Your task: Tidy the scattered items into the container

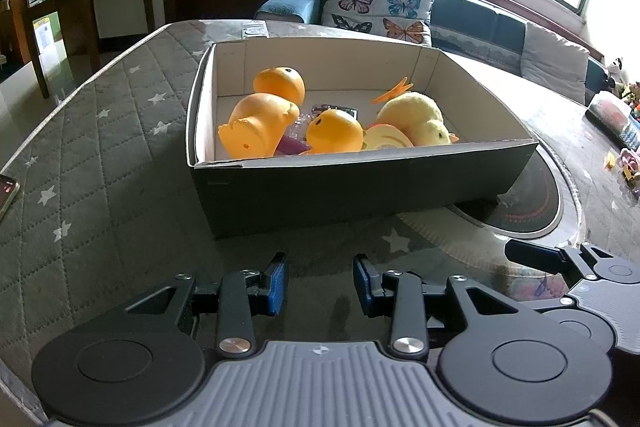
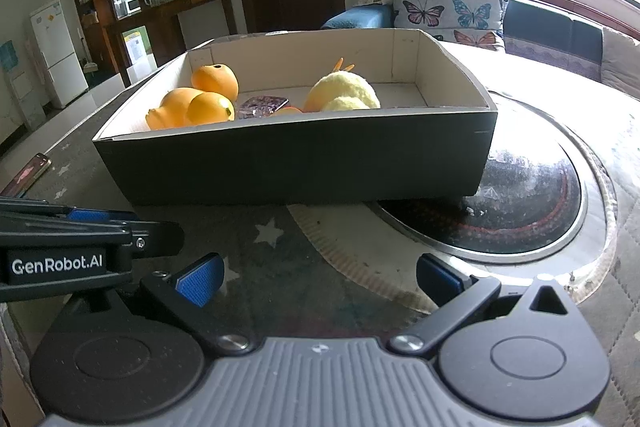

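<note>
On the desk (image 1: 100, 131), which is covered by a quilted star-print cloth under glass, the box (image 1: 352, 183) stands a little back from both cameras, its dark outer wall facing them and its pale inside open to the top. The task's things lie inside it: two orange balls (image 1: 280, 85) toward the left and middle, an orange toy figure (image 1: 256, 127) lying on its side against the near-left wall, a yellow plush chick (image 1: 416, 117) toward the right, and a purple packet (image 2: 262, 105) on the floor between them. They sit low, below the rim, so nothing looks likely to roll out, and the bare desk in front of the box shows no loose toy; judging from that, the tidying seems done or nearly so. A phone (image 1: 7, 189) lies at the far left edge and some small clutter (image 1: 628, 163) sits far right, and whether those count as scattered items I cannot tell. The box's right end overhangs a round dark inset plate (image 2: 524, 203) in the desk. The left hand-held gripper (image 1: 320, 285) hovers low over the cloth just short of the box, tilted downward, its blue pads parted with nothing between them. The right hand-held gripper (image 2: 320, 279) sits just beside it on the right, angled down likewise, spread wider and equally empty. Both point toward the box, side by side, neither touching it.
</note>
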Action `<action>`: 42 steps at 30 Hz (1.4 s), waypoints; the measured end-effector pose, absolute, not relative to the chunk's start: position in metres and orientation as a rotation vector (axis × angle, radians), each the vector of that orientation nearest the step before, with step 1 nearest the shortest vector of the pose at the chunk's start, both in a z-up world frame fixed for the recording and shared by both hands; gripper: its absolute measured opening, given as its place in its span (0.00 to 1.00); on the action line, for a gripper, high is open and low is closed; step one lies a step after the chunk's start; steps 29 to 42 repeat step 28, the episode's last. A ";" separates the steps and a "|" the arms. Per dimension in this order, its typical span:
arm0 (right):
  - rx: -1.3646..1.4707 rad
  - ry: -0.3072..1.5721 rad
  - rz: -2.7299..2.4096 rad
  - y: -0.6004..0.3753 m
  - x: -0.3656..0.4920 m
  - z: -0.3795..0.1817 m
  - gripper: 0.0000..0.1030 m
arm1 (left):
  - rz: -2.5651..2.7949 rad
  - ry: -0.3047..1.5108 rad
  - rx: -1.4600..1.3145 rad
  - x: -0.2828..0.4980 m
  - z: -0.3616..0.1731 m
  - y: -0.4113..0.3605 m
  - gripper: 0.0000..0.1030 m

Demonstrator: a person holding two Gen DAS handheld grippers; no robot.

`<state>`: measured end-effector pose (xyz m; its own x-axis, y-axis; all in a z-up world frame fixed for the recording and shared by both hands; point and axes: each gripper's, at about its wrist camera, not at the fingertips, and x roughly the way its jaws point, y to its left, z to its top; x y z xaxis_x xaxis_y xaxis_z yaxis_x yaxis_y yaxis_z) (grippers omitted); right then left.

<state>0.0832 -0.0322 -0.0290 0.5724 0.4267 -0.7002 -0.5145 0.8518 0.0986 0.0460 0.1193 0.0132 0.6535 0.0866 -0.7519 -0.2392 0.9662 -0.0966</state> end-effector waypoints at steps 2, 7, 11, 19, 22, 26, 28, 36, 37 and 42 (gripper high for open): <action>-0.120 0.787 0.553 -0.032 0.084 -0.029 1.00 | 0.185 0.839 -0.195 0.046 0.014 0.119 0.36; -0.118 0.786 0.553 -0.031 0.085 -0.027 1.00 | 0.186 0.839 -0.196 0.046 0.015 0.120 0.36; -0.117 0.786 0.553 -0.031 0.086 -0.027 1.00 | 0.187 0.839 -0.195 0.047 0.016 0.120 0.36; -0.116 0.788 0.555 -0.031 0.088 -0.025 1.00 | 0.182 0.838 -0.198 0.049 0.016 0.119 0.36; -0.114 0.788 0.553 -0.032 0.089 -0.026 1.00 | 0.181 0.833 -0.192 0.049 0.017 0.118 0.36; -0.112 0.789 0.556 -0.032 0.089 -0.026 1.00 | 0.185 0.822 -0.187 0.049 0.018 0.117 0.36; -0.111 0.789 0.557 -0.032 0.089 -0.026 1.00 | 0.188 0.824 -0.186 0.050 0.018 0.117 0.36; -0.111 0.789 0.557 -0.032 0.089 -0.026 1.00 | 0.188 0.824 -0.186 0.050 0.018 0.117 0.36; -0.111 0.789 0.557 -0.032 0.089 -0.026 1.00 | 0.188 0.824 -0.186 0.050 0.018 0.117 0.36; -0.111 0.789 0.557 -0.032 0.089 -0.026 1.00 | 0.188 0.824 -0.186 0.050 0.018 0.117 0.36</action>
